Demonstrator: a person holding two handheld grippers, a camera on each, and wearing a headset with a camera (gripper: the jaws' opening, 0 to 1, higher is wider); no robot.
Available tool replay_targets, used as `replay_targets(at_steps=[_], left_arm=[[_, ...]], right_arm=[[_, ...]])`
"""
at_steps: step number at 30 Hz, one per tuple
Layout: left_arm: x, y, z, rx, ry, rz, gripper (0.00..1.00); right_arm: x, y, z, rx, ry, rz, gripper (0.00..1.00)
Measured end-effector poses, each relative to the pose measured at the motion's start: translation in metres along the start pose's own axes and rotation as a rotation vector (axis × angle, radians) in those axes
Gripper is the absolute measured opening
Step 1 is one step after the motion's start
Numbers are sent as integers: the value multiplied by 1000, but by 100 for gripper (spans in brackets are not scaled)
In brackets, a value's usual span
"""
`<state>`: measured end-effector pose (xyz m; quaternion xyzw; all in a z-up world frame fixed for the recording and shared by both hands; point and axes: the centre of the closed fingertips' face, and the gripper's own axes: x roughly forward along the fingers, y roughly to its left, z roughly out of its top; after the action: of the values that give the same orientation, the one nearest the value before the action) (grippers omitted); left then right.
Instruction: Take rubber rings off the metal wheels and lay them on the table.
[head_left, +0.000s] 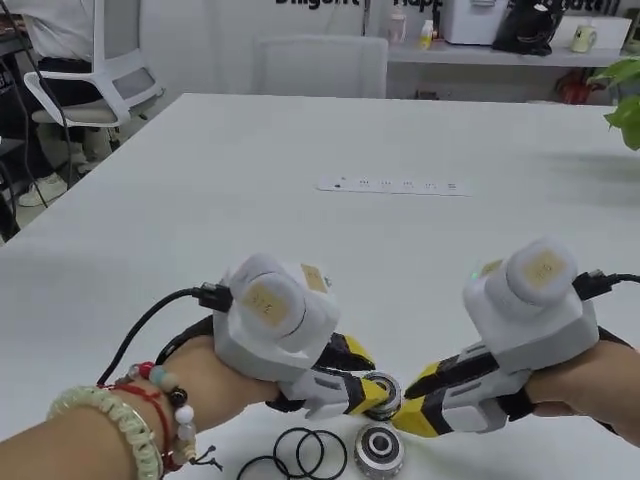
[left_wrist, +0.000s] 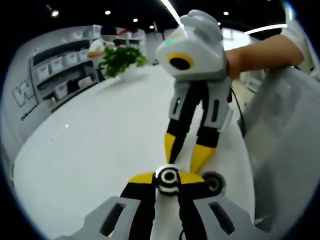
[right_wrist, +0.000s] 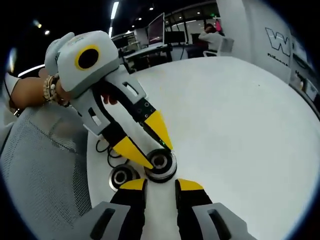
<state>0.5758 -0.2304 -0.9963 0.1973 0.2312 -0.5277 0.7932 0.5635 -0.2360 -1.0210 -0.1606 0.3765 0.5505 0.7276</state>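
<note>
Where the two grippers meet low over the white table (head_left: 300, 200), the left gripper (head_left: 365, 375) has its yellow-tipped jaws closed on a small metal wheel (head_left: 383, 392), one tip on each side of it. The right gripper (head_left: 412, 400) points in from the opposite side with its jaws parted a little, tips just at the wheel. I cannot tell whether they touch it or whether a rubber ring is still on it.

The left gripper view looks straight along the clamped wheel, its bright face ringed in black, with the right gripper's two tips coming down at it from above. The right gripper view shows that gripper's own jaws standing apart, the held wheel just beyond them between the left gripper's tips. Both views catch a second wheel (head_left: 380, 450) lying flat on the table just beside the held one. The head view adds a few thin black rubber rings (head_left: 305, 455), lying overlapped on the table just left of it.

A white power strip (head_left: 393, 186) lies farther out on the tabletop. A white chair (head_left: 320, 65) stands at the far edge, and plant leaves (head_left: 625, 100) show at the right. Beaded bracelets (head_left: 130, 420) circle the left wrist.
</note>
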Motion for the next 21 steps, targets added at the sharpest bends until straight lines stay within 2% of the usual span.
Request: replay_targets(at_steps=[3, 7, 9, 12, 15, 21], left_arm=[[0, -4, -3, 27, 9, -10, 13], [0, -3, -2, 3, -1, -2, 13], [0, -3, -3, -17, -12, 1, 13], [0, -3, -3, -30, -27, 3, 13], [0, -3, -4, -38, -27, 5, 13], [0, -4, -4, -42, -26, 7, 13]], right_arm=[[2, -1, 1, -8, -4, -10, 21], [3, -3, 2, -64, -12, -30, 18], [4, -2, 2, -84, -10, -21, 17], [2, -1, 2, -98, 0, -19, 14], [-1, -3, 0, -130, 11, -34, 0], [1, -5, 0, -134, 19, -47, 0]])
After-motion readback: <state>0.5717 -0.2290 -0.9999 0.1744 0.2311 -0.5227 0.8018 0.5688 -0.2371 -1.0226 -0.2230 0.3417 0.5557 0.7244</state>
